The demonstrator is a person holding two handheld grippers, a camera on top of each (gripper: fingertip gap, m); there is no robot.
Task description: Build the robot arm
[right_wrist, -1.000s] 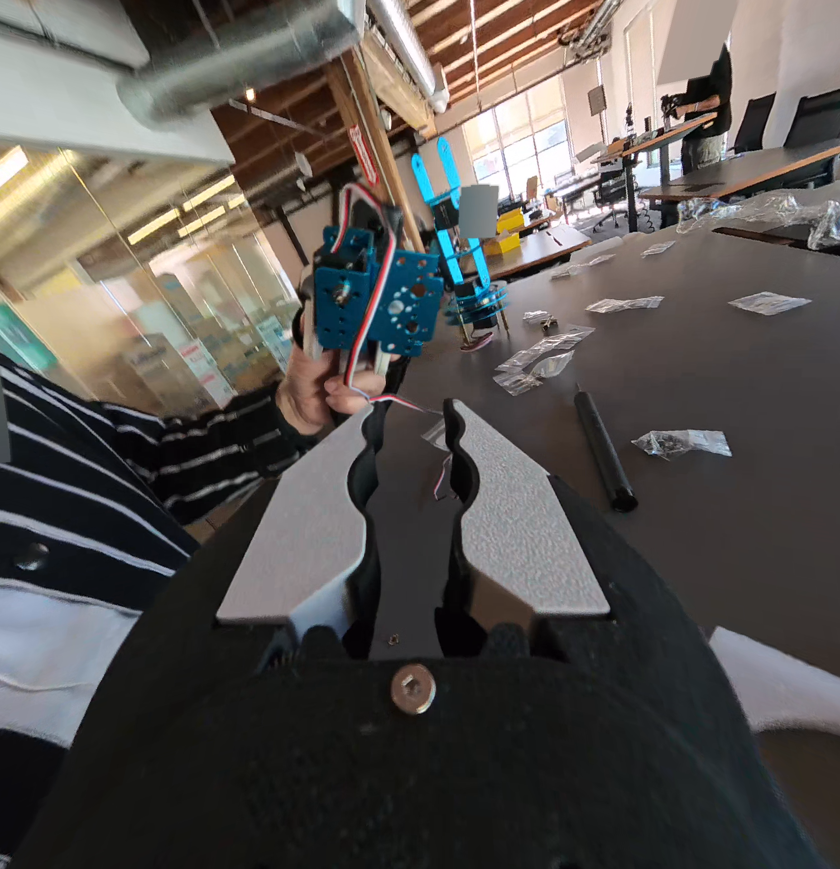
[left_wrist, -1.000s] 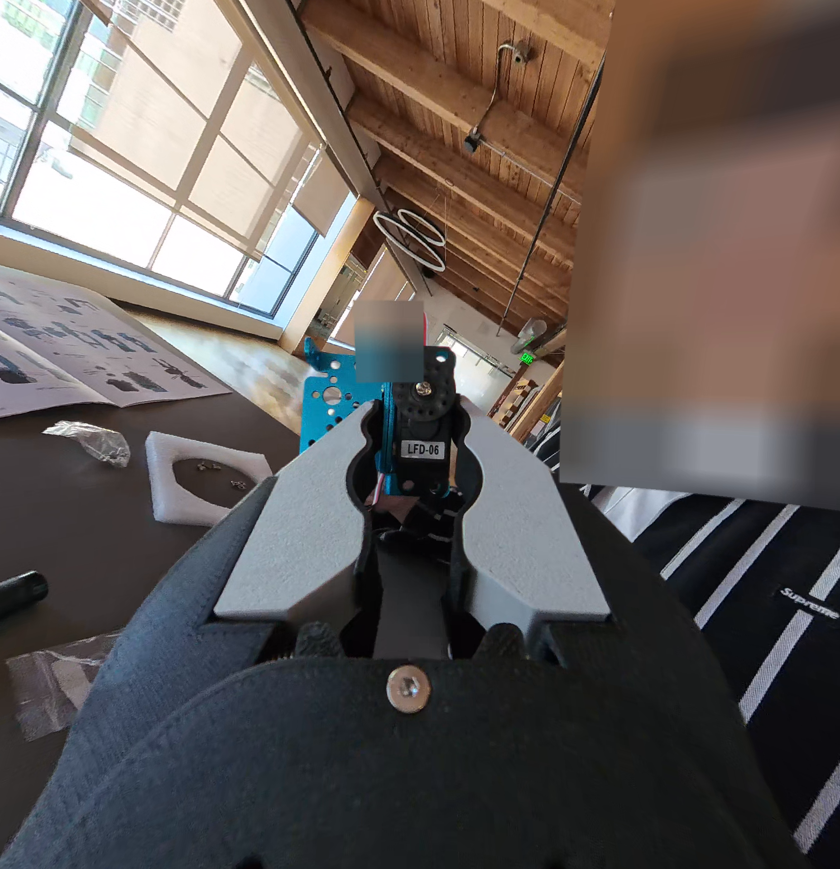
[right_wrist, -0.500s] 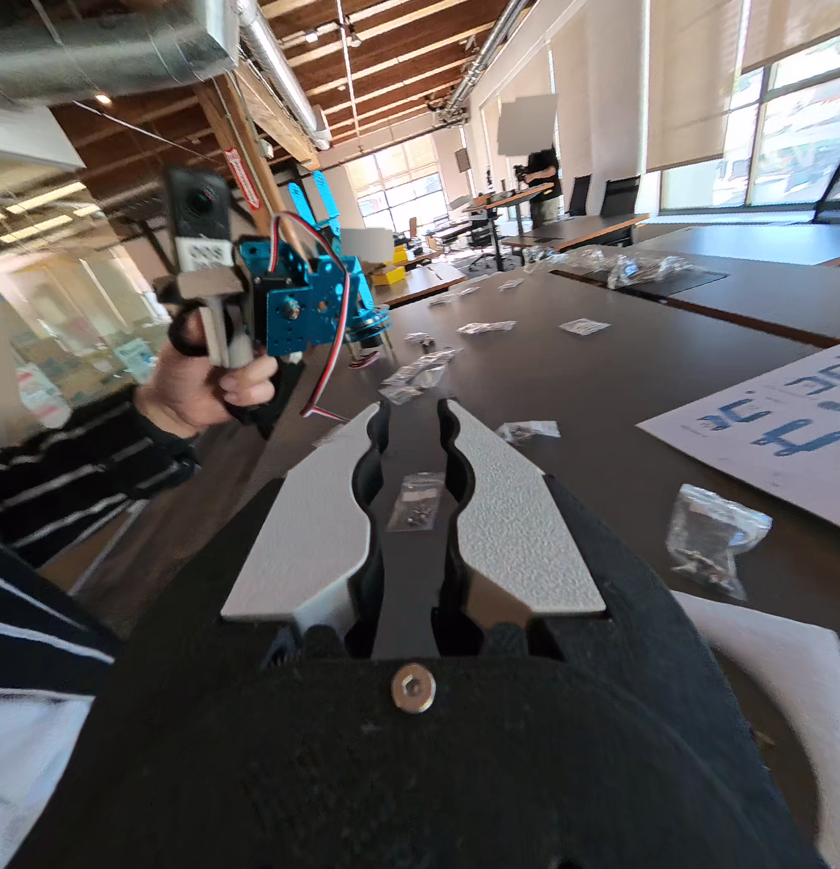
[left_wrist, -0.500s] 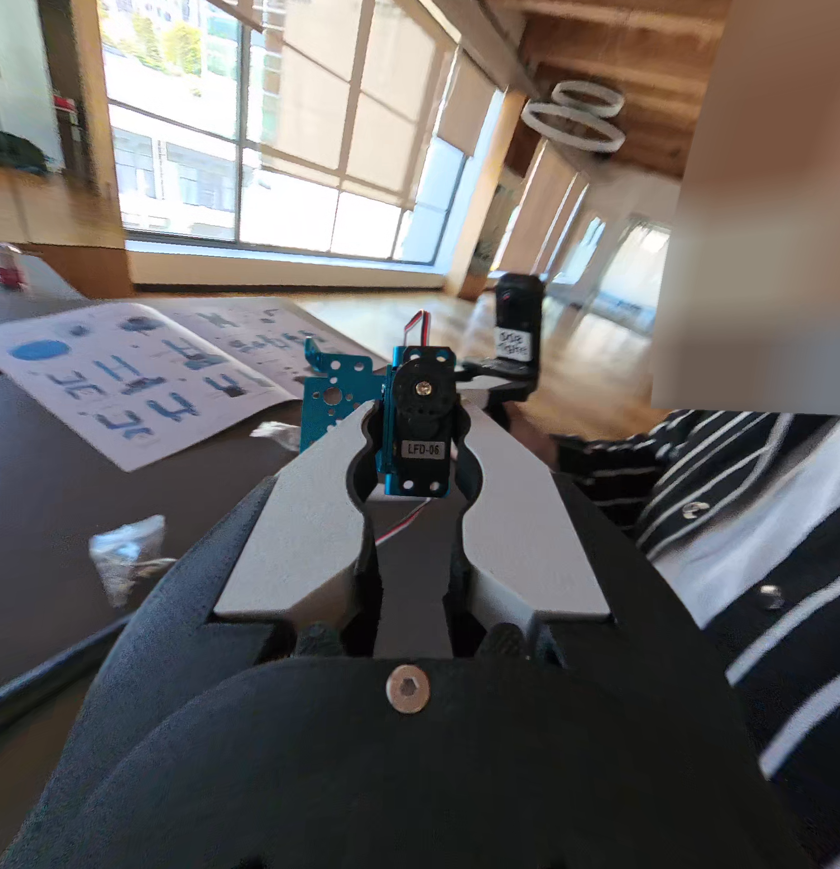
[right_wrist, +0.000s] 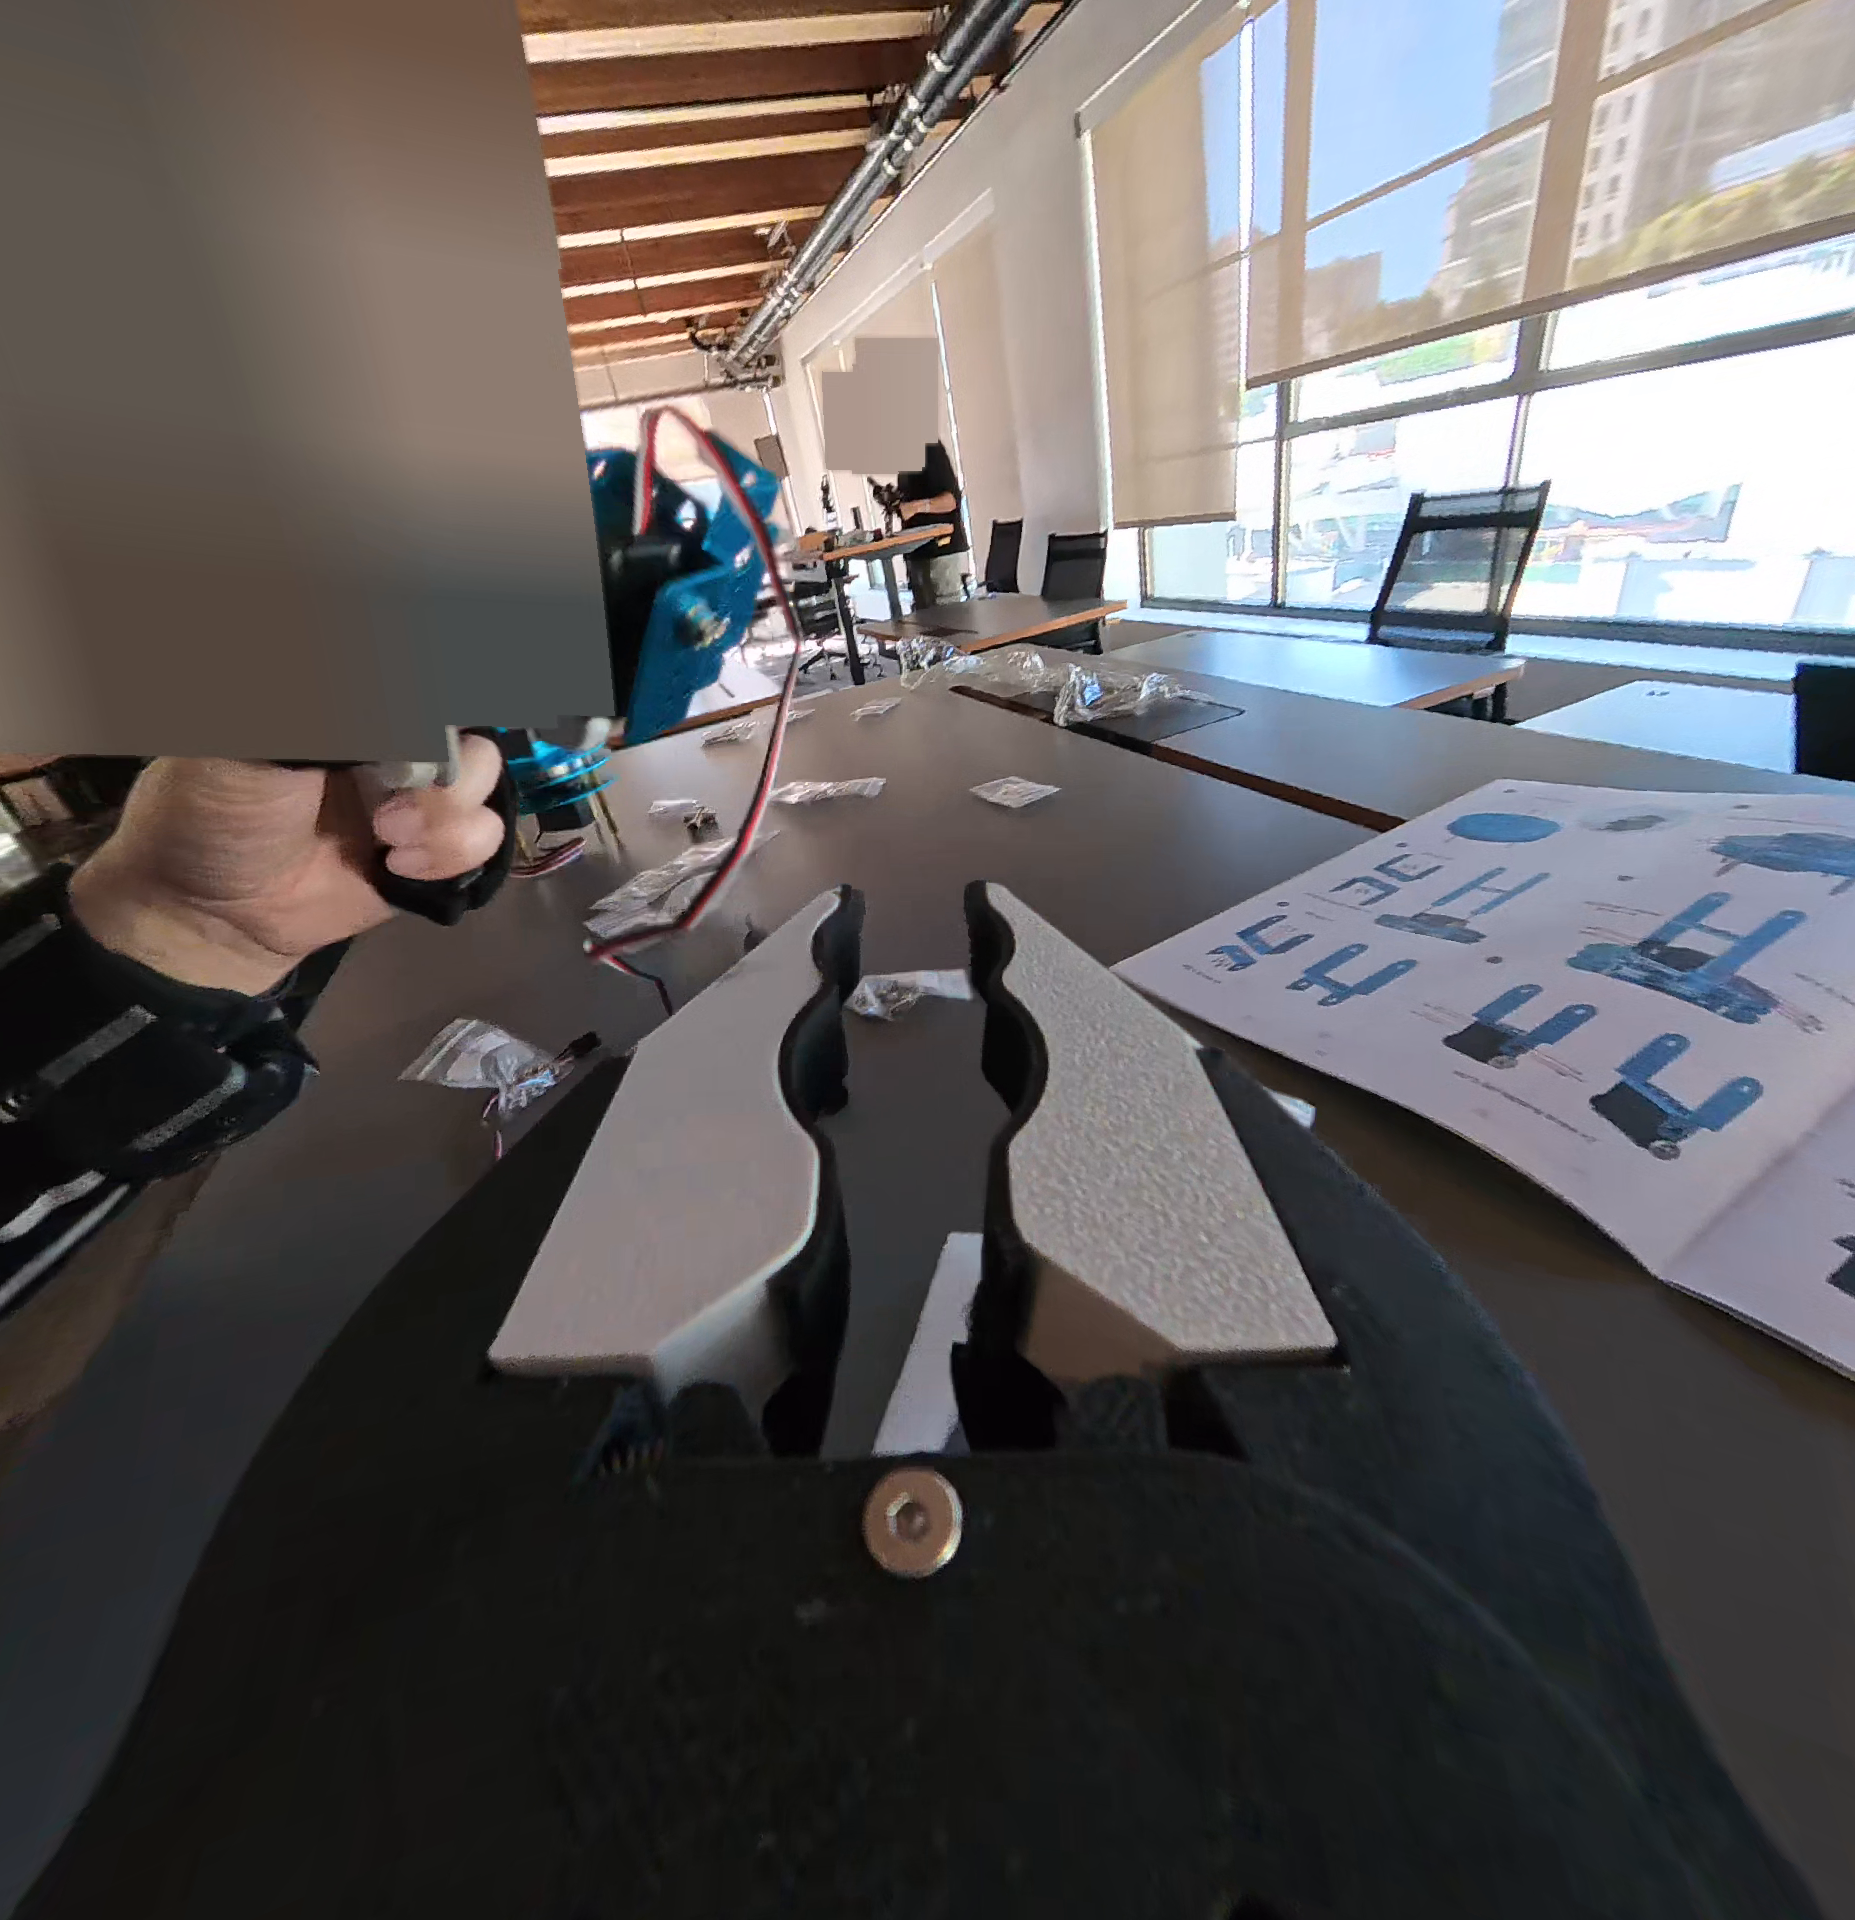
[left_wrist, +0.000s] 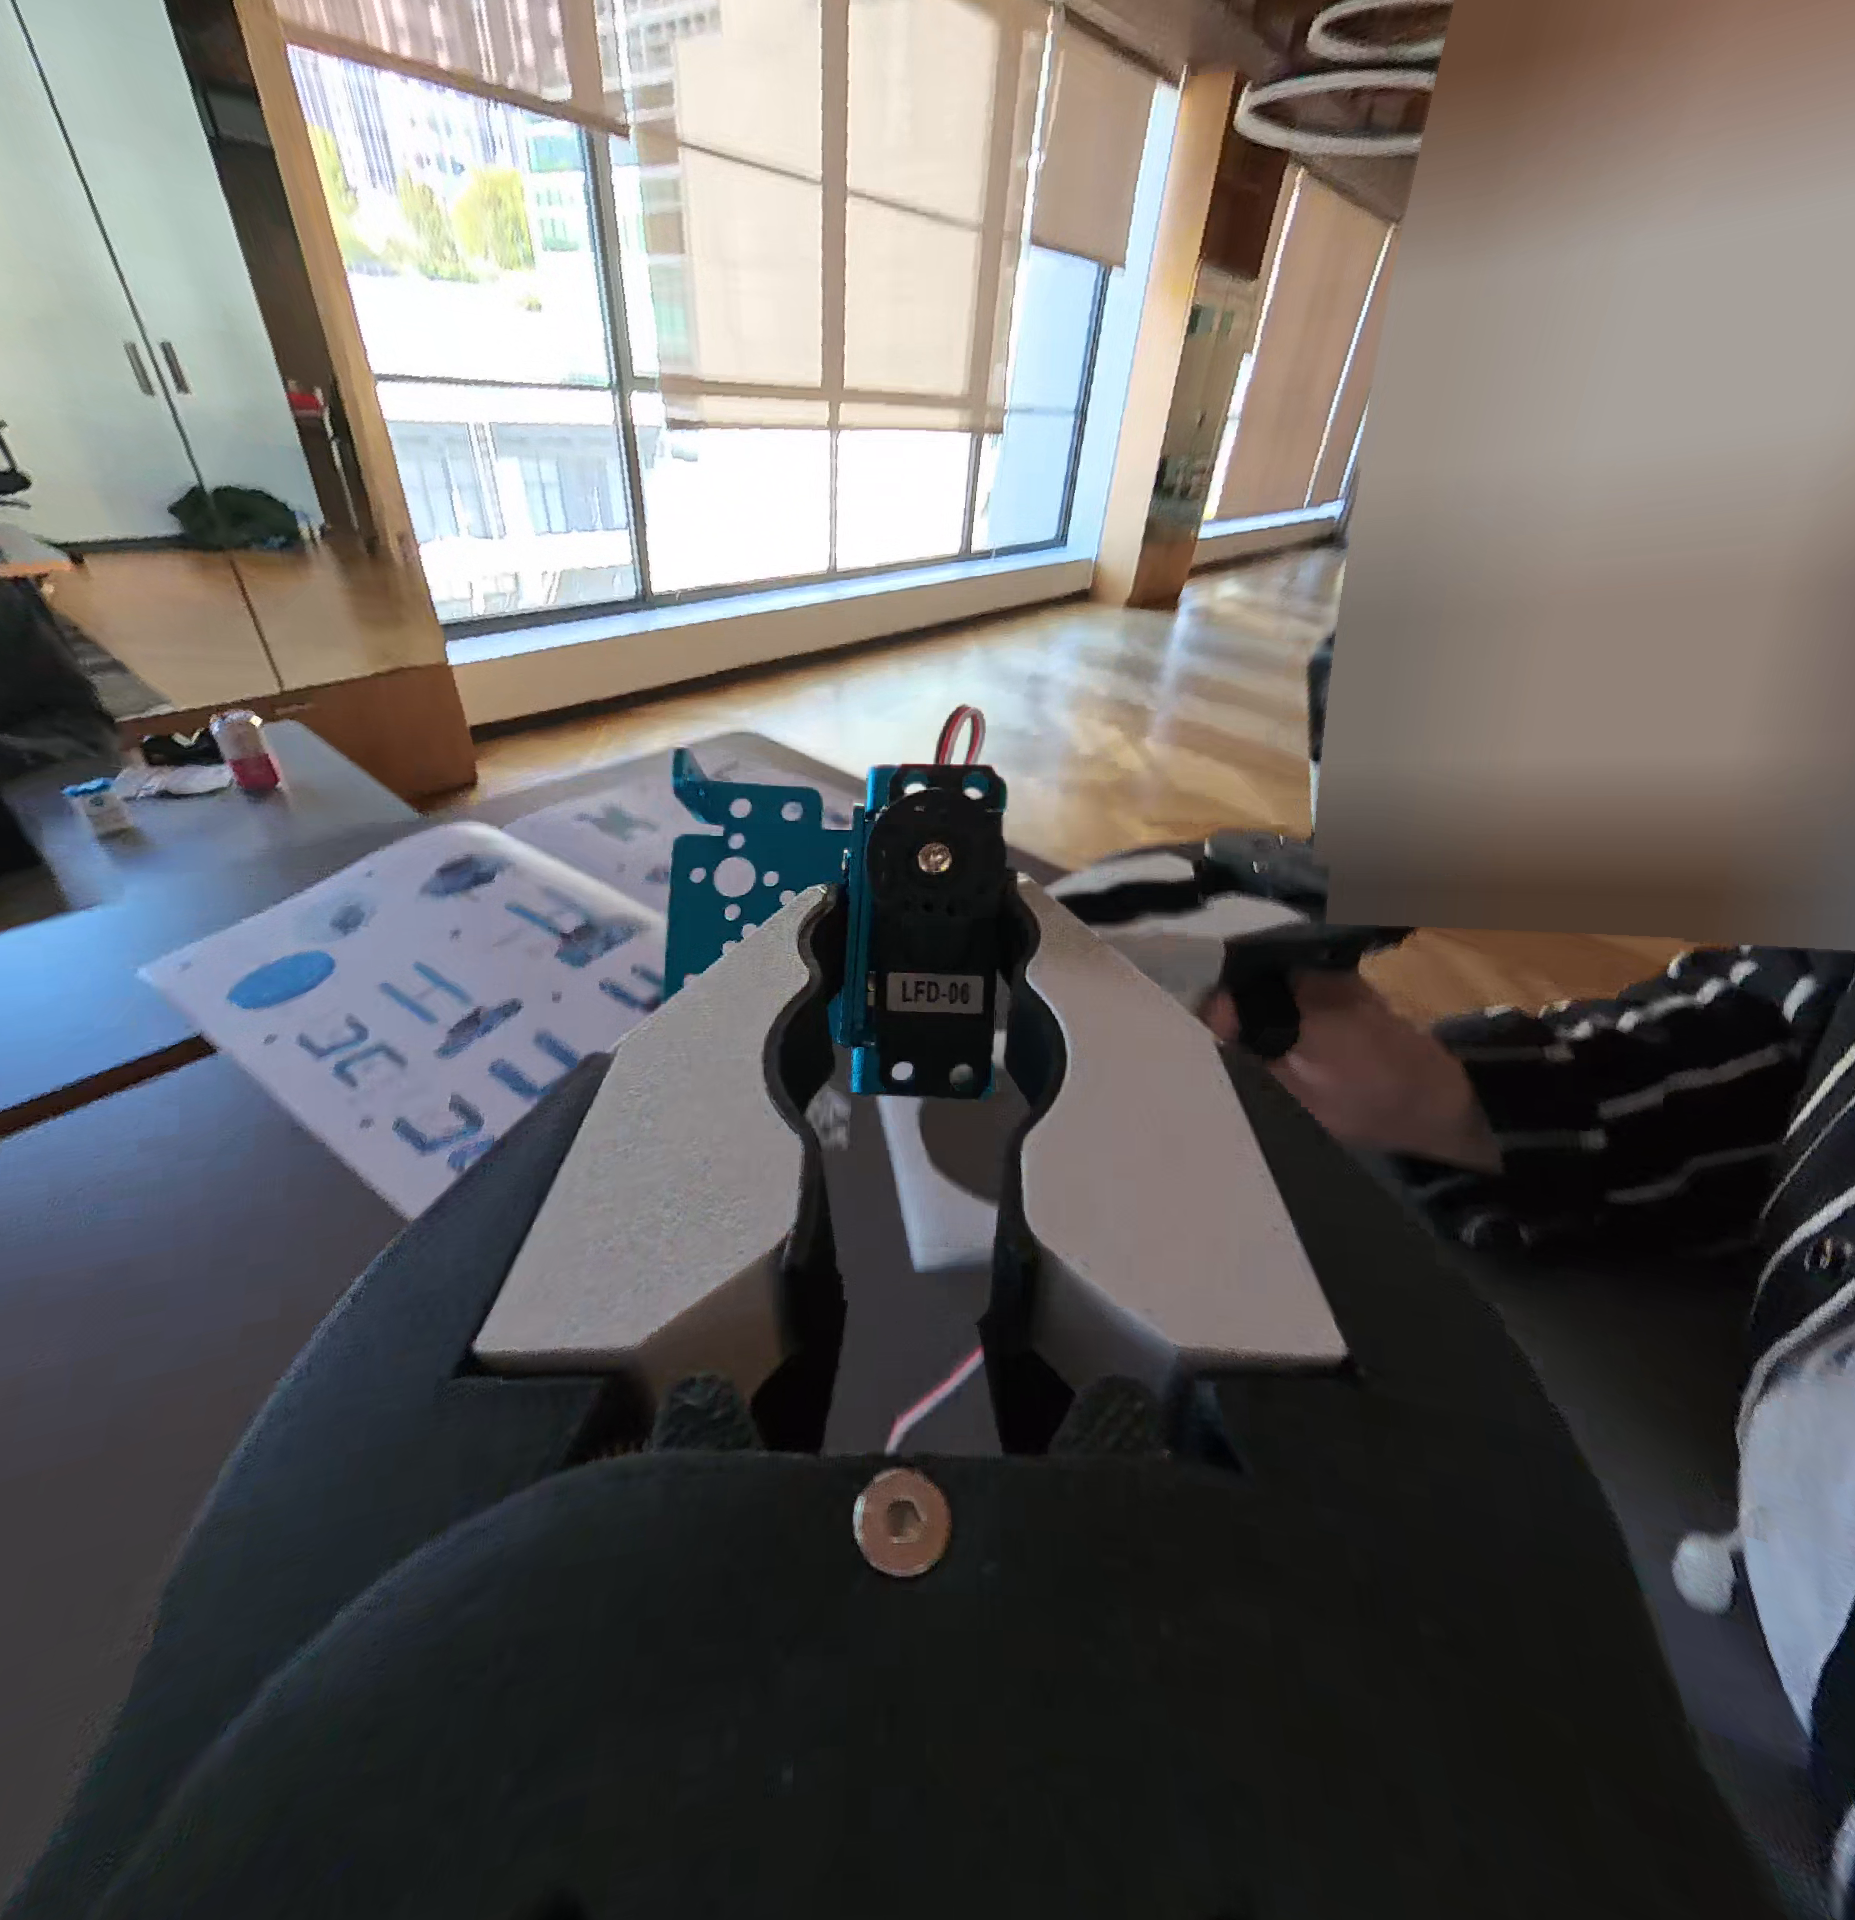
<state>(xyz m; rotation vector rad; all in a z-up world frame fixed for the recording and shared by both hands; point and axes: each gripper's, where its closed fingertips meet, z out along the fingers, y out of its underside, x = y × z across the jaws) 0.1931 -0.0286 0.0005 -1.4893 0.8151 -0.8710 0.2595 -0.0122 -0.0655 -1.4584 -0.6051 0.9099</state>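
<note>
My left gripper [left_wrist: 918, 914] is shut on a black servo motor [left_wrist: 928, 935] fixed in a blue metal bracket [left_wrist: 741, 883]; a red-white-black wire [left_wrist: 959, 727] loops from its top. I hold it above the dark table. The same assembly shows in the right wrist view [right_wrist: 694, 613] at upper left, held up by the other hand [right_wrist: 279, 883], its wire [right_wrist: 767, 748] hanging down. My right gripper [right_wrist: 907, 914] is open and empty, low over the table, pointing at a small plastic bag of screws [right_wrist: 902, 992].
An open instruction booklet [right_wrist: 1546, 997] lies right of the right gripper, also in the left wrist view [left_wrist: 435, 987]. White foam piece [left_wrist: 938, 1195] lies under the left gripper. Several small parts bags [right_wrist: 476, 1065] lie scattered on the table [right_wrist: 1110, 862]. A blue round base [right_wrist: 564, 779] stands behind the hand. The tips of one gripper are about 10 cm away from the tips of the other.
The left gripper has swung down and round with the servo assembly, now facing the windows. The right gripper has turned right and lowered towards the table and booklet.
</note>
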